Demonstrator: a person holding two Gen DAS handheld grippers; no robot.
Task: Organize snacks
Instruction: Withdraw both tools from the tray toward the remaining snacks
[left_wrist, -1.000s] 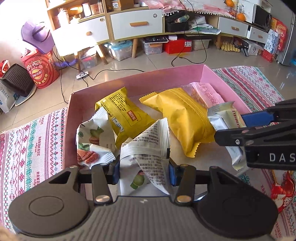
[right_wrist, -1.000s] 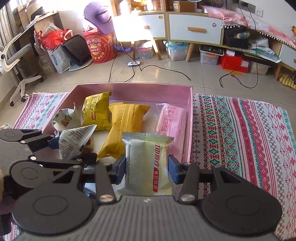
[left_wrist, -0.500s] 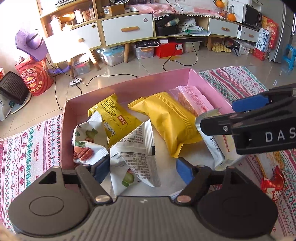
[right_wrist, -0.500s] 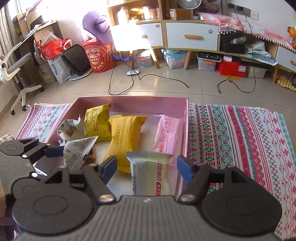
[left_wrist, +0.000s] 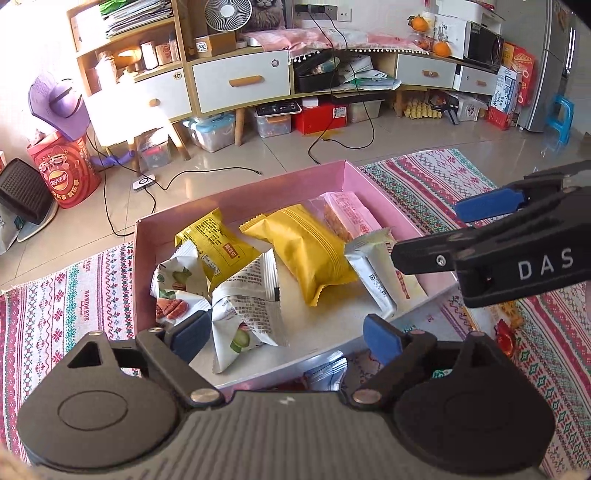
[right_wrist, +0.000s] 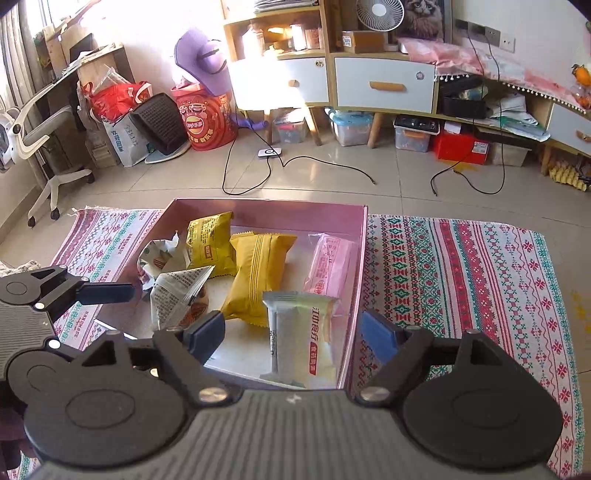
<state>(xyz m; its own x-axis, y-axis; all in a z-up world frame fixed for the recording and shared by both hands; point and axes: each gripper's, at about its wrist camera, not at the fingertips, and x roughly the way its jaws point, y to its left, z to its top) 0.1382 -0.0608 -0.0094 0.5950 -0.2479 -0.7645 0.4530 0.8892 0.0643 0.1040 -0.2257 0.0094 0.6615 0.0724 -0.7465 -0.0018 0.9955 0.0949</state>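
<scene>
Before me, a tiled floor carries a patterned woven rug. A shallow pink box of snack packets sits directly on the rug, and black cables trail across the tiles beyond.

left tongs: blk body, blue pads | right tongs: same, silver screws, white "DAS"

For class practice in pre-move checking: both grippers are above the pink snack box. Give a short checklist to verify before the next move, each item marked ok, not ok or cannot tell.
1. Left gripper open, holding nothing: ok.
2. Right gripper open, holding nothing: ok.
3. White triangular packet lies inside the pink box: ok.
4. Pale green packet lies inside the box: ok.
5. All snacks boxed: not ok; a red packet is on the cloth.
6. Room for more snacks: cannot tell.
</scene>
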